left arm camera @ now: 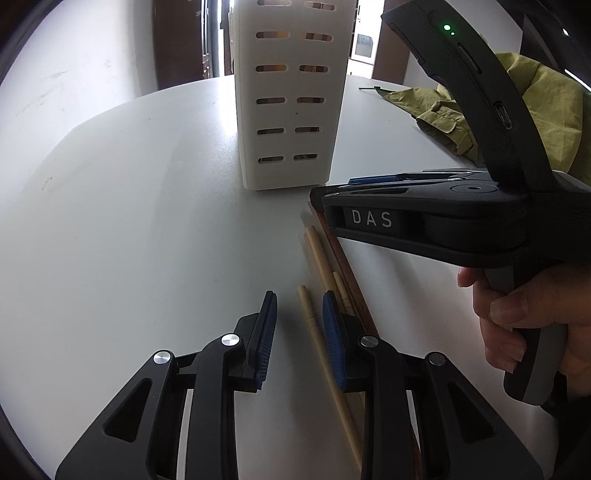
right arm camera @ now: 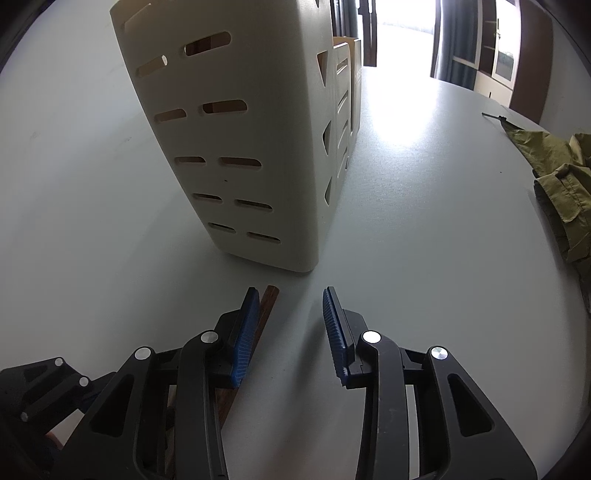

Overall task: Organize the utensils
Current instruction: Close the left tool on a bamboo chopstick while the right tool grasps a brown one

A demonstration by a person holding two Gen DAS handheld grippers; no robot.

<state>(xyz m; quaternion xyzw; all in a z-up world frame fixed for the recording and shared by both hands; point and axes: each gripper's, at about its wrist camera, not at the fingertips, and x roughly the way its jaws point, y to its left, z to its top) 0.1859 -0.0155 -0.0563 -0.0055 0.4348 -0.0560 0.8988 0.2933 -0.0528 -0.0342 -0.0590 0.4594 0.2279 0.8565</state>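
You get daylight from the far side in both views: the doorway (right arm camera: 402, 33) behind the table (right arm camera: 424, 221) is blown out to pure white, and it throws a broad glare patch across the far tabletop. The white utensil holder (right arm camera: 236, 147) is backlit, so the face toward you sits in shade and drops a soft shadow near its base. Near the lens the scene turns dim and grey. Fisheye distortion bends the table edge and blackens the corners. Focus holds sharp near; the far background looks soft.
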